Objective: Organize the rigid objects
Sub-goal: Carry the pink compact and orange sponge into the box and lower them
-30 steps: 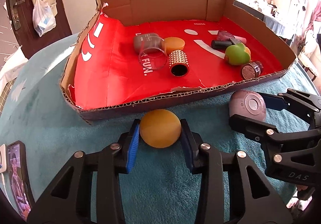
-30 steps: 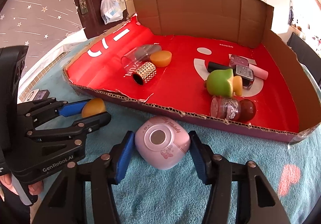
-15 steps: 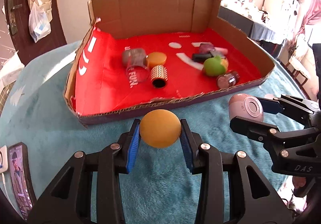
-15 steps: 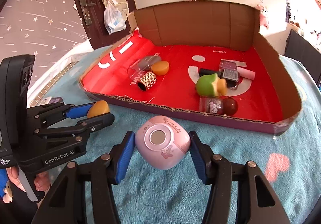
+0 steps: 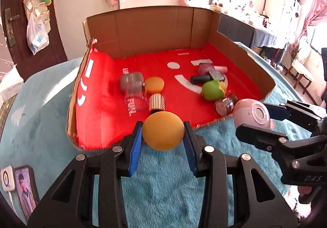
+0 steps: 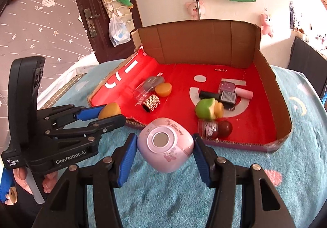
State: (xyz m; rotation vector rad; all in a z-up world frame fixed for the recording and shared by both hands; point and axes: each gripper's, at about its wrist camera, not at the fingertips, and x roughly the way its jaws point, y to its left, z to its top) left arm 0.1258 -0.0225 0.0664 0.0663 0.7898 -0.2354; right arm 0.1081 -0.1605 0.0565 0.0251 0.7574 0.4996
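Observation:
My left gripper [image 5: 162, 133] is shut on a round orange-yellow object [image 5: 162, 130] and holds it in the air at the near edge of the cardboard box [image 5: 143, 29]. It also shows in the right wrist view [image 6: 109, 110]. My right gripper [image 6: 164, 147] is shut on a pink "My Melody" case [image 6: 165, 144], lifted above the teal cloth near the box's front wall. The case also shows in the left wrist view [image 5: 252, 112]. The red-lined box [image 6: 204, 44] holds several small items.
In the box lie a studded gold cylinder [image 5: 156, 102], a clear cup [image 5: 133, 93], an orange disc [image 5: 154, 85], a green toy [image 5: 212, 90], nail polish bottles [image 6: 226, 93] and a round red jar [image 6: 214, 127]. A phone [image 5: 23, 187] lies on the teal cloth [image 5: 163, 197] at near left.
Both grippers have lifted their objects off the cloth and risen; the box now appears lower and farther, with the orange object and pink case over its front edge.

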